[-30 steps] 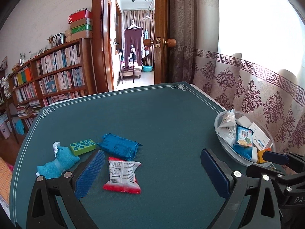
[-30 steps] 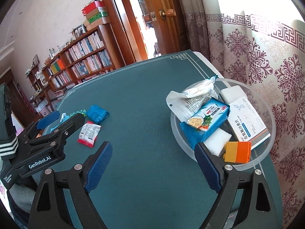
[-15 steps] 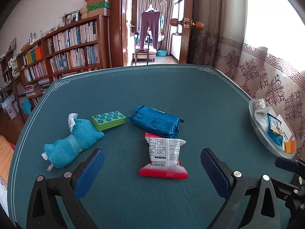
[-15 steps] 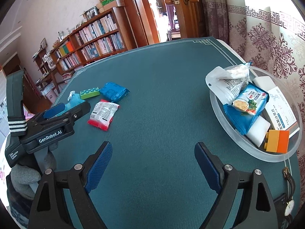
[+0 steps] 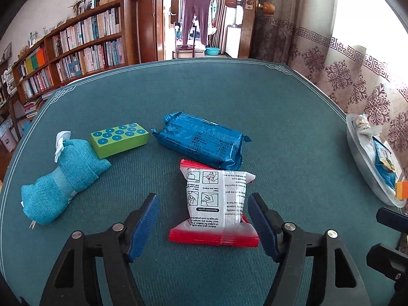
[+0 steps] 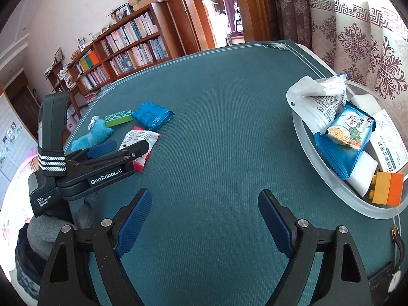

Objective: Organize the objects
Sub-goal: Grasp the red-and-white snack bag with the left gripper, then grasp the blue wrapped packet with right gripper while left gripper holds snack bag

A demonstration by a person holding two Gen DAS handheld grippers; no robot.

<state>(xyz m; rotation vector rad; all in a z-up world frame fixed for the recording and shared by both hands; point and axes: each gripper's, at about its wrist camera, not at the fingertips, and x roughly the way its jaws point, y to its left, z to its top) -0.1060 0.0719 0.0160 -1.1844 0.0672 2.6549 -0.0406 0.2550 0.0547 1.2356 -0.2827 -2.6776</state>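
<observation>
Left tool [image 5: 204, 223], angled down, jaws closing around the red-edged packet [image 5: 216, 204].

We see both views from fisheye cameras riding behind each gripper's fingers, tilted down onto the green counter [image 5: 229, 97]. The left one sits close over the white-and-red packet [image 5: 216, 204], facing the doorway [image 5: 199, 17] at twelve o'clock. The right one looks across wider, with the left gripper [image 6: 122, 148] at nine o'clock and the clear tub [image 6: 318, 163] at three. Both share the counter, packets, tub, bookshelf [image 6: 122, 46].
</observation>
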